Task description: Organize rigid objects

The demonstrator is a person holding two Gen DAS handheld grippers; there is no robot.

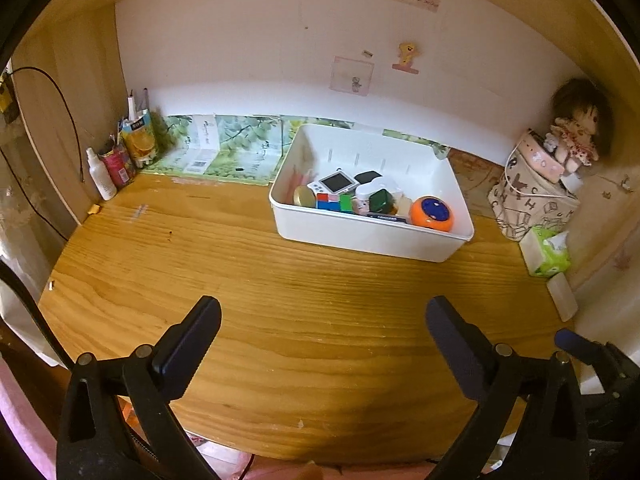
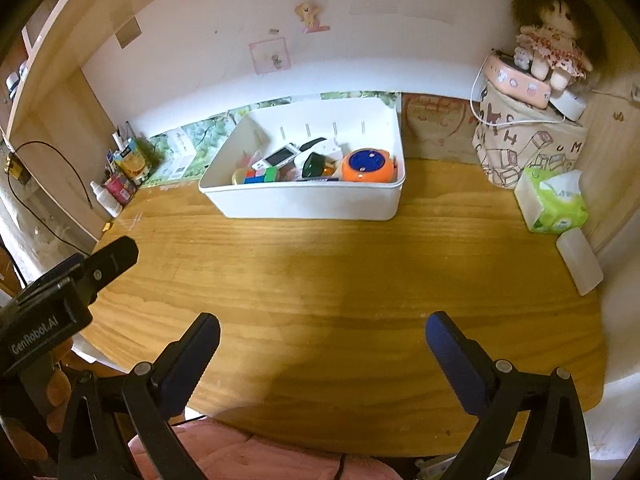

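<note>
Both grippers hover over bare wooden desktop point(image 1: 240, 264), jaws spread wide, nothing between the fingers. Left gripper point(image 1: 324, 320) and right gripper point(image 2: 322, 336) sit low near the desk's front edge; the left unit's body shows at the left edge of the right wrist view.

White rectangular plastic bin point(image 1: 360, 240) sits well ahead of both finger pairs, slightly right of centre for the left gripper, roughly centred for the right. All the rigid items are inside it, bunched toward the near wall: orange round gadget with blue face point(image 1: 432, 212) at the right end, colourful puzzle cube point(image 1: 334, 202), small white handheld game console point(image 1: 338, 183), dark green jar point(image 1: 383, 200), gold-lidded jar point(image 1: 304, 197) at the left end.

Far left of the fingers, back corner: white spray bottle point(image 1: 101, 176) beside printed cans. Far right: green tissue pack point(image 2: 554, 208), patterned fabric box point(image 2: 528, 148) with brown-haired rag doll point(image 2: 552, 40) on top.
</note>
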